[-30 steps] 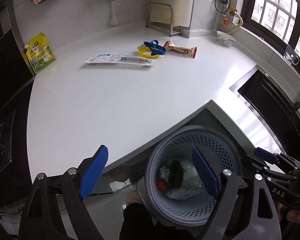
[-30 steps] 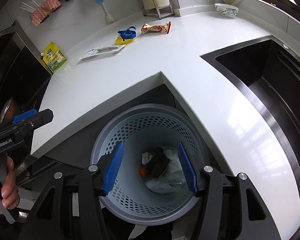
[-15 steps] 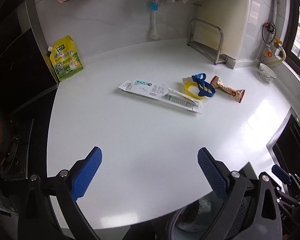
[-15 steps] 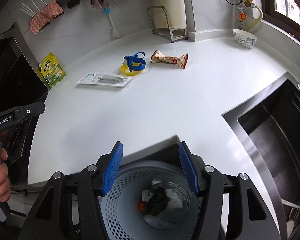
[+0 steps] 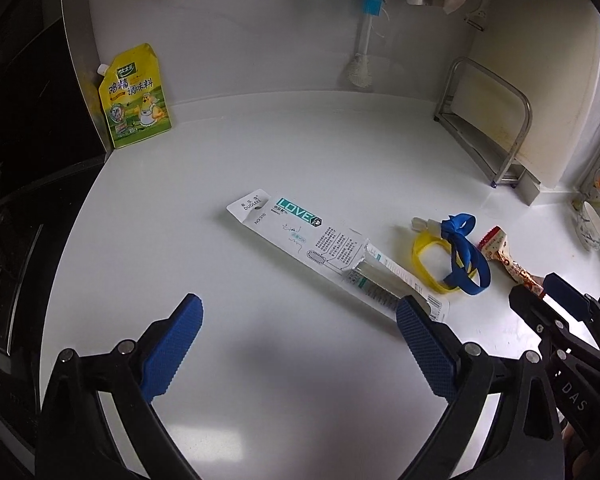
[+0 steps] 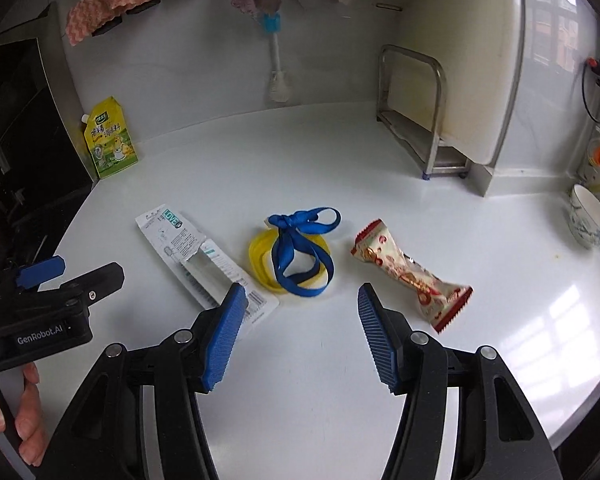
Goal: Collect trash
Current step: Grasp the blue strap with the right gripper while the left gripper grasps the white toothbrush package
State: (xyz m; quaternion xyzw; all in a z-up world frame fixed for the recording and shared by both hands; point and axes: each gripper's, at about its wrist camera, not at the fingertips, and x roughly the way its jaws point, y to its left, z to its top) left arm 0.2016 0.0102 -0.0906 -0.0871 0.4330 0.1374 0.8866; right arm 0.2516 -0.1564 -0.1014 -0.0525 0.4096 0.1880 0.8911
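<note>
A torn white toothbrush packet point(image 5: 332, 258) (teal label), yellow ring point(image 6: 288, 260) with blue ribbon point(image 6: 300, 250) and crumpled snack wrapper point(image 6: 412, 274) lie mid-table point(image 6: 340, 400). Left claw point(image 5: 296, 340) and right claw point(image 6: 300, 338) hang open, empty.

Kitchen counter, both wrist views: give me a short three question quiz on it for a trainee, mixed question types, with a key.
1. True or false: the right gripper holds the snack wrapper.
2. Which lies between the torn toothbrush package and the snack wrapper? A) bowl B) yellow ring with blue ribbon C) seasoning pouch
3. Fill in: the left gripper jaws stand ____.

Key: 1 false; 2 B; 3 open, holding nothing.
</note>
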